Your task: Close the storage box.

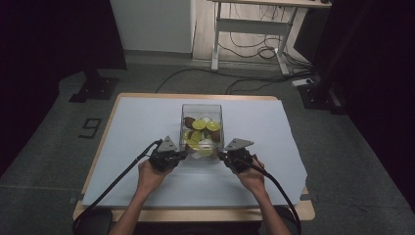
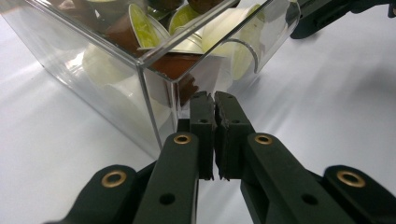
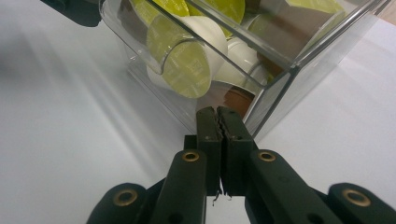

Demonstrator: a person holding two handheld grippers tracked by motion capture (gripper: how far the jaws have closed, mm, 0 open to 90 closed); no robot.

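High view: bench (image 1: pixel 147 127) is carrying one clear box (image 1: pixel 201 128), sitting near the middle of the pale sheet.
Box contents, high view: capsules (image 1: pixel 199 124) with green lids and brown ones are lying heaped inside; the count is not clear from here.
Tools, high view: two are showing, the left tool (image 1: pixel 183 154) and the right tool (image 1: pixel 221 155), each resting just beside a near corner of the box, one hand on each.
Writing, high view: one dark mark shaped like a 9 (image 1: pixel 90 128) is lying on the floor left of the bench.

Left gripper view: the left tool (image 2: pixel 214 99) is pointing at the near wall of the clear box (image 2: pixel 116 88), its tips just beside that wall; I cannot tell whether they are touching it.
Left tool state: the two jaws are pressing together with nothing between them.
Capsules, left gripper view: white, brown and green-lidded capsules (image 2: pixel 142 28) are lying behind the wall; no print is readable.

Right gripper view: the right tool (image 3: pixel 217 112) is aiming at the box (image 3: pixel 299 88) by its near corner edge.
Right tool state: jaws are meeting, nothing gripped.
Capsules, right gripper view: a white capsule (image 3: pixel 187 56) with a green lid is facing the camera; no writing is legible.
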